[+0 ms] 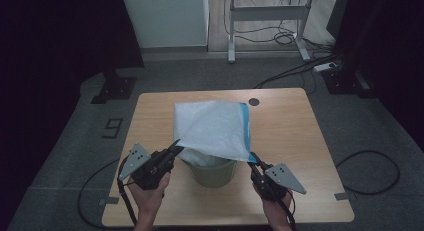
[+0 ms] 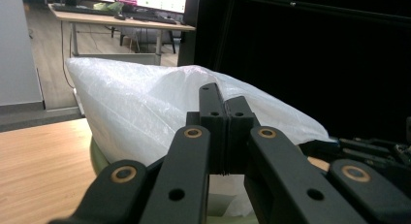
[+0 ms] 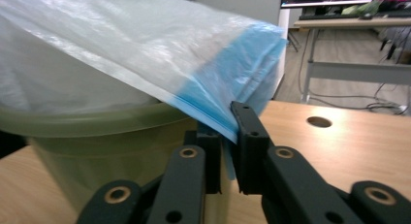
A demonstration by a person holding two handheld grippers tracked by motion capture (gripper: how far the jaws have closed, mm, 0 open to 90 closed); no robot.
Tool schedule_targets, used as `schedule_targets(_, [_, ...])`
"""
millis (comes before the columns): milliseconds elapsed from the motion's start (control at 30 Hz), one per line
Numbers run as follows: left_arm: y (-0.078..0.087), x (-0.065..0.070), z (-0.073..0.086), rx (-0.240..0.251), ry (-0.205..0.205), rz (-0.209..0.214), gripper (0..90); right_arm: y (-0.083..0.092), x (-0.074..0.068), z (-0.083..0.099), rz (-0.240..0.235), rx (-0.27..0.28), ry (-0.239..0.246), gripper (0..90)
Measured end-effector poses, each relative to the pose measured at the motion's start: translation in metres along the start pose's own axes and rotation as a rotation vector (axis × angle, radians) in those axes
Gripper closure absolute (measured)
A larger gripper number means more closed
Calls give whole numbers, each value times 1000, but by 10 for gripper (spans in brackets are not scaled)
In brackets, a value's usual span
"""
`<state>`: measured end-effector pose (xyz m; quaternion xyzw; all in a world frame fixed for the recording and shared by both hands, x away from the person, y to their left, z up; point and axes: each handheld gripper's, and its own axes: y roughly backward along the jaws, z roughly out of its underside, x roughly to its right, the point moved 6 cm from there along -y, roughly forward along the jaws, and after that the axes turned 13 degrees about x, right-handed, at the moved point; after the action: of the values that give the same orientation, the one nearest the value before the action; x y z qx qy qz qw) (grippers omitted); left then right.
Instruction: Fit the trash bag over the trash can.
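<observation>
Two hand-held grippers hold one white plastic bag (image 1: 215,128) by its near edge, stretched above a green bin (image 1: 212,172) at the table's 6 o'clock edge. Left gripper (image 1: 175,147): jaws pressed together on the bag's plain corner, at about 9 o'clock from the bin; in the left gripper view the film balloons out just beyond the tips. Right gripper (image 1: 252,160): jaws pinching the corner of the blue band (image 3: 228,83), at about 3 o'clock from the bin. Held apart in this way, the two corners probably keep the bag's mouth spread wide enough to fit the bin's rim (image 3: 97,118). From the grip the bag slopes up and away toward 12 o'clock, over bare table (image 1: 285,131). Farther off, a cable hole (image 1: 254,102) sits near the far edge.
</observation>
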<state>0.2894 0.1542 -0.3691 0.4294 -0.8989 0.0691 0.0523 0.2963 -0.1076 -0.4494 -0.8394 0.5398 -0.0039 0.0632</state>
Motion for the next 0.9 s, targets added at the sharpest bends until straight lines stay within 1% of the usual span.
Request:
schedule_targets(67, [2,-4,-1,9,11,-5,887,-2,5,-2,12,-1,28,829])
schedule_targets(100, [4,-6,-2,15,19,-8,887,-5,11,-6,25,-3,43,832])
schedule_targets(167, [8,-11,-3,26,30,-14,887,-6,13,-7,29,-4,48,841])
schedule_targets(233, [12,-17,-5,38,48,-17,887,-9,20,-13,40,-2,67,867])
schedule_targets(300, [17,-21,-6,47,58,-17,886,-14,28,-18,50,-1,84,881])
schedule_targets(400, [24,-28,-6,55,76,-19,885,-21,42,-25,76,-2,108,883])
schedule_targets(433, [26,-30,-5,57,78,-21,885,-26,50,-27,93,-9,120,883])
schedule_targets(467, [29,-32,-4,55,83,-22,884,-30,56,-28,105,-17,123,884])
schedule_targets(500, [30,-34,-3,54,85,-25,884,-30,56,-28,105,-17,123,884])
schedule_targets(533, [33,-36,-1,53,86,-29,883,-33,60,-28,114,-22,122,883])
schedule_targets(600, [38,-40,2,52,97,-29,882,-39,70,-27,141,-37,128,883])
schedule_targets(633, [39,-40,4,50,97,-30,881,-42,77,-25,156,-48,123,883])
schedule_targets(700, [44,-42,8,40,92,-33,879,-46,85,-21,176,-63,108,883])
schedule_targets(800, [48,-44,16,26,96,-29,876,-48,92,-14,170,-77,93,873])
schedule_targets(833, [49,-45,20,16,94,-30,872,-48,94,-10,162,-84,93,821])
schedule_targets(867, [49,-45,23,10,97,-29,872,-48,94,-10,162,-84,93,821])
schedule_targets(900, [49,-45,25,5,103,-19,870,-47,95,-8,161,-84,90,788])
